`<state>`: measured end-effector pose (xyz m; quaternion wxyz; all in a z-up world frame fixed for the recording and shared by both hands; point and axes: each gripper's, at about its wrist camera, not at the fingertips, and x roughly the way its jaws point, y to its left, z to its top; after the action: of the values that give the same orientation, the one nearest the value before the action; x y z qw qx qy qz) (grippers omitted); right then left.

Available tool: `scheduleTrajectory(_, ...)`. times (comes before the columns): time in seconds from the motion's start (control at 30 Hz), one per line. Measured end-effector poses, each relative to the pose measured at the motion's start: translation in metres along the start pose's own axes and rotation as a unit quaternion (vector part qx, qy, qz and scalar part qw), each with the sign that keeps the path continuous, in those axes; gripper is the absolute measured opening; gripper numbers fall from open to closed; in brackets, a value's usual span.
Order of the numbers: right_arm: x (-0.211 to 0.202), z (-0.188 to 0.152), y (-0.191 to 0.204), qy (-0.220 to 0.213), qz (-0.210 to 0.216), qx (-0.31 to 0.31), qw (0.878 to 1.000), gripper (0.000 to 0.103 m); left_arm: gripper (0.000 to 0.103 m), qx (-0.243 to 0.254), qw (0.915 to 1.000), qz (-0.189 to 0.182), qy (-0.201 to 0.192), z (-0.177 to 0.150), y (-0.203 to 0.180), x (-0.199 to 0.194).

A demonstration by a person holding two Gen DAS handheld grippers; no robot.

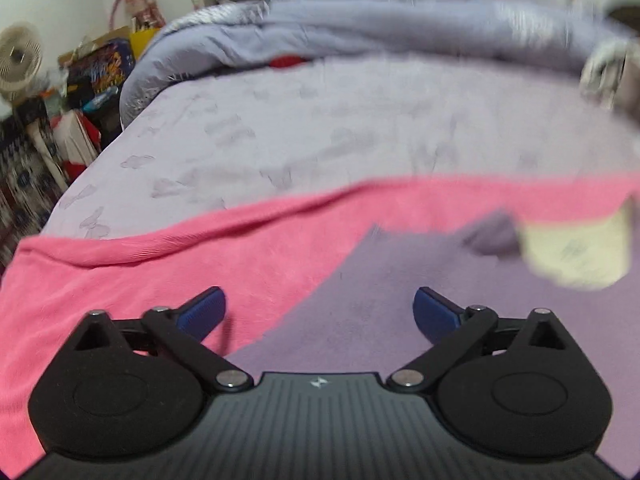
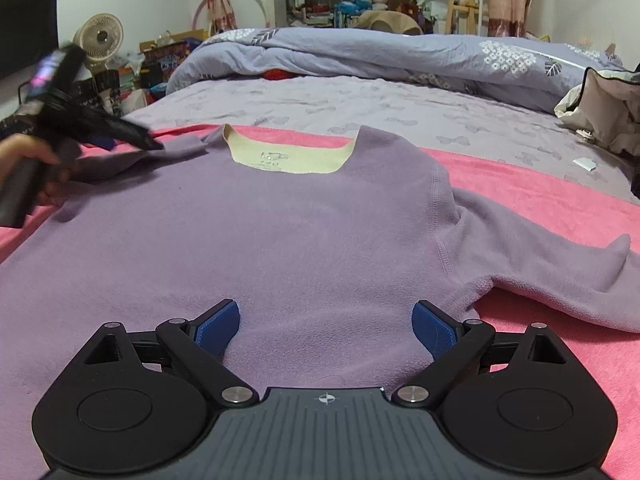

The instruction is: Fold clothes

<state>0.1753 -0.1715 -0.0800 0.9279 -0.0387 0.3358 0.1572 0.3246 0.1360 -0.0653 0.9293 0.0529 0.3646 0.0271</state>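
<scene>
At the left of the right wrist view our left gripper [image 2: 132, 138], jaws wide and empty, sits by the folded-in sleeve [image 2: 176, 148]. The purple fleece top [image 2: 280, 232] lies flat at centre on the pink blanket [image 2: 540, 200]. Our right gripper [image 2: 326, 328], also wide and empty, should next pinch the outstretched right-hand sleeve [image 2: 560, 264] near its cuff.

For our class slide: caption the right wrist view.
Open right gripper over a purple fleece top spread on a pink blanket.

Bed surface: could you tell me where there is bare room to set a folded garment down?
Free: lilac sheet between pink blanket and duvet. Crowded: the purple top covers the blanket's middle; a bag sits far right.
</scene>
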Motion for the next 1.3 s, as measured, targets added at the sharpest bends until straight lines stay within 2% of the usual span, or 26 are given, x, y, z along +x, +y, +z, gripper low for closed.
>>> scheduleTrajectory(0.03, 0.0, 0.0, 0.0, 0.0, -0.001, -0.002, 1.0, 0.095, 0.081, -0.005, 0.9999, -0.01, -0.006, -0.003, 0.0, 0.001)
scheduleTrajectory(0.07, 0.001, 0.0, 0.0, 0.0, -0.001, -0.001, 1.0, 0.096, 0.07, -0.019, 0.9993, -0.03, -0.009, -0.006, 0.002, 0.0)
scheduleTrajectory(0.1, 0.001, 0.0, -0.001, 0.0, 0.0, 0.0, 1.0, 0.096, 0.063, -0.033, 0.9982, -0.049, -0.012, -0.009, 0.005, -0.002)
scheduleTrajectory(0.17, 0.002, 0.001, 0.0, 0.0, -0.001, 0.001, 1.0, 0.097, 0.045, -0.027, 0.9978, -0.058, -0.017, -0.01, 0.005, -0.007)
scheduleTrajectory(0.23, 0.002, 0.001, 0.0, 0.0, -0.001, 0.001, 1.0, 0.097, 0.008, -0.02, 0.9985, -0.045, -0.025, -0.007, 0.007, -0.013)
scheduleTrajectory(0.33, 0.003, 0.001, -0.001, 0.0, -0.001, 0.001, 1.0, 0.097, 0.004, -0.044, 0.9977, -0.014, -0.05, 0.0, 0.017, -0.025)
scheduleTrajectory(0.4, 0.003, 0.001, -0.001, 0.0, -0.001, 0.001, 1.0, 0.097, 0.004, -0.052, 0.9941, 0.033, -0.089, 0.006, 0.029, -0.039)
scheduleTrajectory(0.5, 0.003, 0.001, -0.001, 0.0, -0.001, 0.001, 1.0, 0.097, 0.003, -0.094, 0.9826, 0.093, -0.13, 0.017, 0.068, -0.062)
scheduleTrajectory(0.6, 0.002, 0.001, -0.002, 0.0, -0.001, 0.001, 1.0, 0.097, 0.003, -0.122, 0.9658, 0.176, -0.146, 0.02, 0.118, -0.088)
scheduleTrajectory(0.7, 0.002, 0.001, -0.002, 0.001, -0.001, 0.001, 1.0, 0.097, 0.004, -0.143, 0.9511, 0.25, -0.111, 0.005, 0.172, -0.101)
scheduleTrajectory(0.77, 0.003, 0.002, -0.001, 0.001, -0.001, 0.002, 1.0, 0.098, 0.006, -0.149, 0.9424, 0.294, -0.055, -0.016, 0.203, -0.097)
scheduleTrajectory(0.8, 0.003, 0.002, -0.001, 0.001, -0.001, 0.002, 1.0, 0.098, 0.014, -0.161, 0.936, 0.312, -0.019, -0.029, 0.219, -0.094)
scheduleTrajectory(0.87, 0.003, 0.002, -0.001, 0.002, -0.003, 0.002, 1.0, 0.099, 0.019, -0.212, 0.9195, 0.327, 0.053, -0.058, 0.244, -0.088)
scheduleTrajectory(0.9, 0.003, 0.002, -0.001, 0.002, -0.003, 0.002, 1.0, 0.099, 0.024, -0.243, 0.9113, 0.323, 0.077, -0.073, 0.253, -0.088)
scheduleTrajectory(0.93, 0.004, 0.002, -0.001, 0.003, -0.004, 0.002, 1.0, 0.099, 0.028, -0.268, 0.908, 0.313, 0.077, -0.085, 0.258, -0.093)
scheduleTrajectory(0.97, 0.004, 0.002, -0.001, 0.003, -0.004, 0.002, 1.0, 0.1, 0.03, -0.268, 0.91, 0.31, 0.067, -0.091, 0.258, -0.101)
scheduleTrajectory(1.03, 0.004, 0.003, -0.001, 0.005, -0.005, 0.003, 1.0, 0.1, 0.047, -0.233, 0.9158, 0.322, 0.061, -0.095, 0.251, -0.116)
scheduleTrajectory(1.1, 0.005, 0.003, -0.001, 0.006, -0.006, 0.003, 1.0, 0.101, 0.047, -0.178, 0.9184, 0.346, 0.068, -0.095, 0.236, -0.134)
scheduleTrajectory(1.13, 0.005, 0.003, -0.001, 0.007, -0.006, 0.004, 1.0, 0.101, 0.047, -0.157, 0.9267, 0.337, 0.054, -0.096, 0.226, -0.149)
scheduleTrajectory(1.2, 0.006, 0.005, -0.003, 0.012, -0.003, 0.007, 1.0, 0.102, 0.05, -0.12, 0.9556, 0.269, 0.008, -0.102, 0.198, -0.187)
scheduleTrajectory(1.23, 0.004, 0.006, -0.004, 0.014, -0.001, 0.008, 1.0, 0.102, 0.059, -0.102, 0.9679, 0.229, -0.017, -0.106, 0.183, -0.207)
scheduleTrajectory(1.3, -0.006, 0.008, -0.004, 0.013, 0.0, 0.003, 1.0, 0.097, 0.074, -0.068, 0.9847, 0.152, -0.052, -0.121, 0.151, -0.249)
